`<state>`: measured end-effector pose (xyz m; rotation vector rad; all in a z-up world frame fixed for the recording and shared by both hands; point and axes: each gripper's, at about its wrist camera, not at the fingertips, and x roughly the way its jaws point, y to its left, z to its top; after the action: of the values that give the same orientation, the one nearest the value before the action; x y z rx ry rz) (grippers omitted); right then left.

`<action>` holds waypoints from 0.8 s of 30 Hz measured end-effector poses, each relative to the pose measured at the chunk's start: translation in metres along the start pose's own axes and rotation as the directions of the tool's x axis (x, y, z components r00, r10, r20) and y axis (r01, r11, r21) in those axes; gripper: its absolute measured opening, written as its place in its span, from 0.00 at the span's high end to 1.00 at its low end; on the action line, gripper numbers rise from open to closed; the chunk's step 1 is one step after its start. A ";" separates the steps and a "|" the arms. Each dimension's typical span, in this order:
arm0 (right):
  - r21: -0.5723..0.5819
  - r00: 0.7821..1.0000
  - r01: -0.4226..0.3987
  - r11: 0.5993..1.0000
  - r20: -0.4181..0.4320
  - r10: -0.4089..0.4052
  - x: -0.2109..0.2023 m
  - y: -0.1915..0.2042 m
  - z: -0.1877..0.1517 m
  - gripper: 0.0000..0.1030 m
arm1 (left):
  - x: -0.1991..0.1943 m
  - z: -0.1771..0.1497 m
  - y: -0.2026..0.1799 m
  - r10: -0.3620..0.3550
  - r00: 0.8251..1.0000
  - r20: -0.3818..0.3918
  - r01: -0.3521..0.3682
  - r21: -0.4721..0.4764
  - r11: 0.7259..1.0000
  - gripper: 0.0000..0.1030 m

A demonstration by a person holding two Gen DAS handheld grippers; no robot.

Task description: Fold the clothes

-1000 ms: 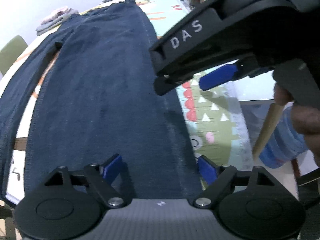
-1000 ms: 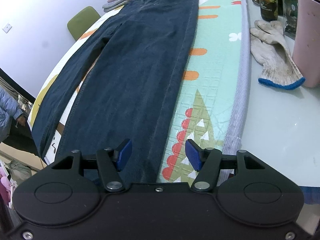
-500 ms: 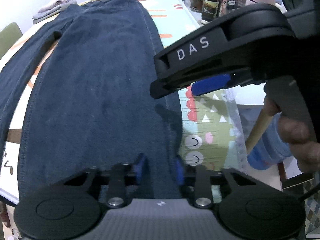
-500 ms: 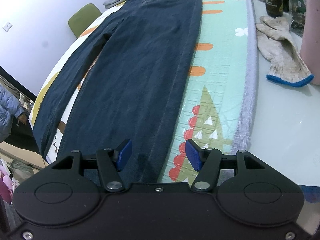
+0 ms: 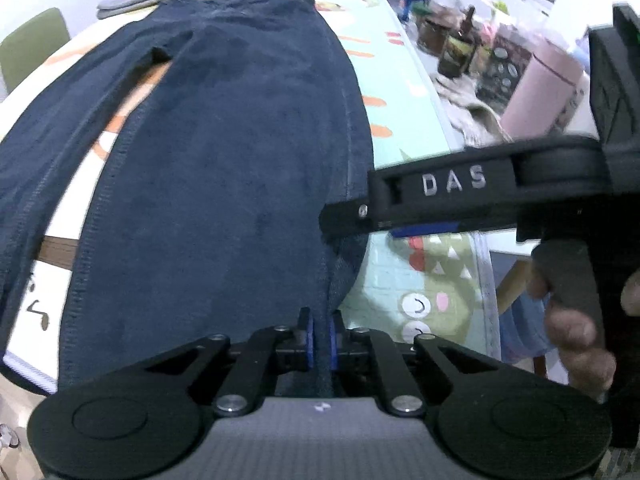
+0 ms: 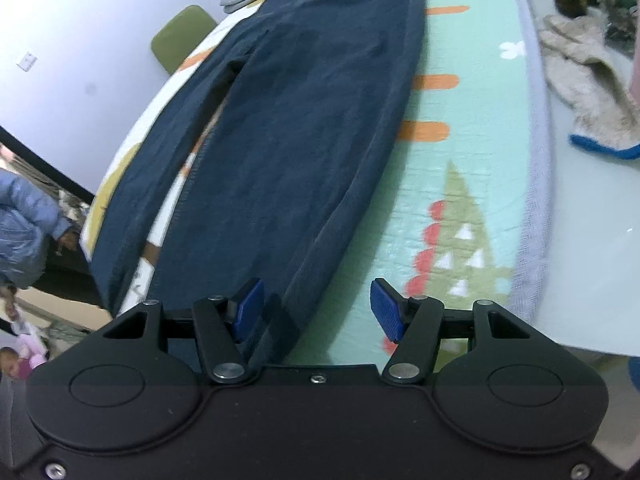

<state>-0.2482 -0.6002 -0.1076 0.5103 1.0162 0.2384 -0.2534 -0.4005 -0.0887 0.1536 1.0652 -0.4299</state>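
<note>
The near hem of the dark trousers (image 5: 224, 184) is being pinched in the left claw (image 5: 320, 338), its blue pads clamped together on the cloth. The right claw (image 6: 316, 310) is being held apart over the hem's right edge. Beyond, the trousers are being kept spread along the patterned mat (image 6: 472, 184) on the desk (image 6: 592, 240).
</note>
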 end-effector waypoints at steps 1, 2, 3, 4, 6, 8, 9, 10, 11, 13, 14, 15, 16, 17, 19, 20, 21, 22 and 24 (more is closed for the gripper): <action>0.004 1.000 -0.021 1.000 -0.004 0.021 0.001 0.001 0.000 0.43 | -0.003 0.000 0.003 0.003 1.000 0.006 -0.002 -0.008 1.000 0.92; 0.009 0.999 -0.039 0.999 -0.009 0.039 0.001 0.003 -0.001 0.43 | -0.005 0.001 0.006 0.003 1.000 0.009 -0.003 -0.018 1.000 0.92; 0.013 0.998 -0.053 0.998 -0.016 0.054 0.003 0.004 -0.002 0.43 | -0.007 0.003 0.010 0.000 1.000 0.012 0.000 -0.030 1.000 0.92; 0.017 0.997 -0.068 0.998 -0.024 0.069 0.005 0.006 -0.002 0.43 | -0.008 0.003 0.014 -0.002 1.000 0.013 0.002 -0.038 0.999 0.92; 0.020 0.995 -0.092 0.996 -0.031 0.092 0.008 0.011 -0.003 0.44 | -0.011 0.003 0.019 -0.002 1.000 0.019 0.003 -0.054 0.999 0.92; 0.021 0.993 -0.114 0.993 -0.034 0.115 0.013 0.016 -0.003 0.53 | -0.014 0.002 0.022 0.002 1.000 0.025 0.000 -0.057 0.998 0.92; 0.025 0.990 -0.134 0.991 -0.041 0.135 0.015 0.019 -0.002 0.57 | -0.015 0.001 0.023 -0.002 1.000 0.027 0.004 -0.058 0.998 0.92; 0.029 0.987 -0.154 0.988 -0.048 0.155 0.018 0.022 -0.001 0.66 | -0.016 0.001 0.024 -0.005 1.000 0.028 0.006 -0.059 0.998 0.92; 0.033 0.983 -0.174 0.984 -0.056 0.175 0.020 0.024 0.000 0.77 | -0.017 0.000 0.025 -0.002 1.000 0.030 0.004 -0.058 0.998 0.92; 0.014 0.981 -0.183 0.983 -0.064 0.184 0.024 0.032 0.002 0.82 | -0.018 0.000 0.026 0.002 0.999 0.033 0.000 -0.056 0.998 0.90; -0.003 0.981 -0.183 0.983 -0.062 0.182 0.025 0.036 0.002 0.87 | -0.019 0.000 0.027 0.000 0.999 0.035 0.002 -0.058 0.998 0.89; -0.022 0.982 -0.182 0.983 -0.059 0.180 0.024 0.040 0.003 0.88 | -0.021 0.000 0.028 0.000 0.999 0.038 0.002 -0.061 0.998 0.83; -0.042 0.982 -0.181 0.983 -0.056 0.179 0.024 0.044 0.004 0.91 | -0.023 0.000 0.029 0.003 0.999 0.045 0.000 -0.068 0.998 0.79; -0.053 0.983 -0.178 0.983 -0.056 0.175 0.024 0.047 0.005 0.92 | -0.024 0.000 0.028 0.005 0.998 0.057 -0.001 -0.063 0.998 0.75; -0.067 0.982 -0.183 0.981 -0.055 0.179 0.023 0.053 0.009 0.94 | -0.028 0.001 0.027 0.008 0.997 0.082 -0.004 -0.054 0.999 0.61; -0.068 0.981 -0.190 0.979 -0.053 0.187 0.023 0.055 0.012 0.95 | -0.030 0.002 0.026 0.010 0.996 0.093 -0.006 -0.048 0.999 0.58; -0.075 0.980 -0.197 0.977 -0.052 0.194 0.021 0.057 0.014 0.95 | -0.030 0.003 0.024 0.014 0.995 0.099 -0.010 -0.038 0.999 0.53; -0.083 0.978 -0.204 0.975 -0.051 0.200 0.020 0.060 0.016 0.95 | -0.031 0.004 0.022 0.018 0.994 0.106 -0.015 -0.029 0.999 0.50; -0.106 0.978 -0.209 0.972 -0.047 0.205 0.018 0.066 0.020 0.95 | -0.029 0.005 0.019 0.023 0.994 0.109 -0.020 -0.023 1.000 0.47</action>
<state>-0.2187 -0.5420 -0.0784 0.5132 0.9789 0.4888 -0.2535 -0.3774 -0.0625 0.1208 0.9596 -0.4029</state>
